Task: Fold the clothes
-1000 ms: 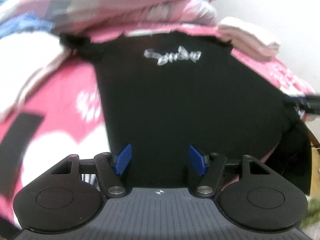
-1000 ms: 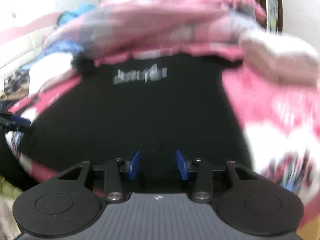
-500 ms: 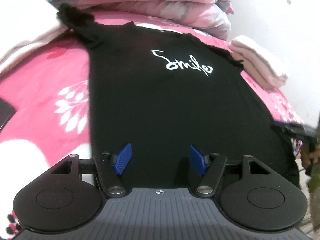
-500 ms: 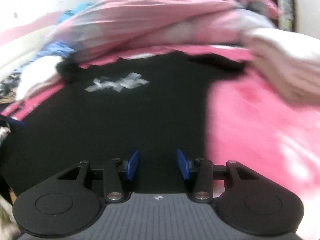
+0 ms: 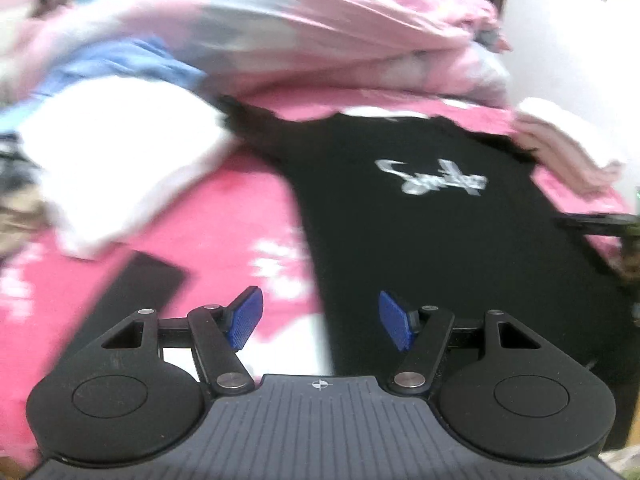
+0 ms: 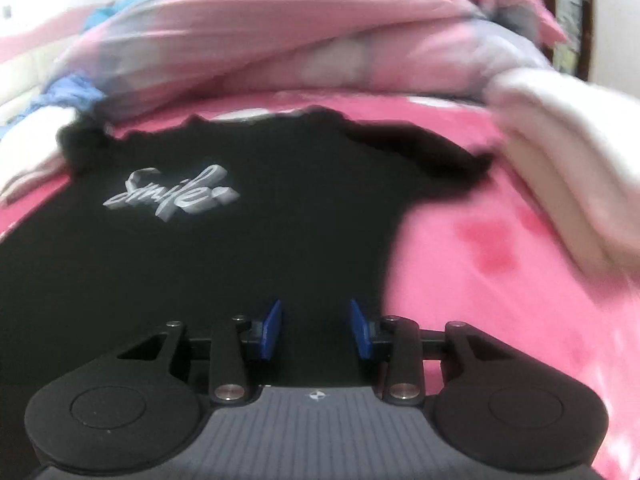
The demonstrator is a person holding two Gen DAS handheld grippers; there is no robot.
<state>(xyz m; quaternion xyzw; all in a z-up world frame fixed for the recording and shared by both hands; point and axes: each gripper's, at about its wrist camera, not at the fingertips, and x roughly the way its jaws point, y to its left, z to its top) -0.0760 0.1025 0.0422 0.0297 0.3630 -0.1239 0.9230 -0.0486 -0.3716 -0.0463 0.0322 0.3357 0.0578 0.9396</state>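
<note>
A black T-shirt [image 5: 440, 240] with white "Smile" script lies flat, front up, on a pink bedsheet [image 5: 224, 232]. My left gripper [image 5: 320, 322] hovers open over the shirt's left edge near the hem, one blue pad above the sheet and the other above the black cloth. In the right wrist view the same T-shirt [image 6: 220, 248] fills the left and middle. My right gripper [image 6: 316, 330] sits low over the shirt's right side edge. Its jaws are closing, the pads still apart with nothing pinched between them.
A bunched pink and grey duvet [image 5: 320, 40] is piled behind the shirt. Folded pale clothes [image 6: 568, 168] lie at the right, a white garment [image 5: 120, 160] and blue cloth [image 5: 120, 60] at the left. A dark flat slab [image 5: 140, 284] rests on the sheet left of my left gripper.
My left gripper has shifted left, from over the shirt's middle to its left edge. My right gripper has moved right to the shirt's right edge, and its pads stand a little closer together.
</note>
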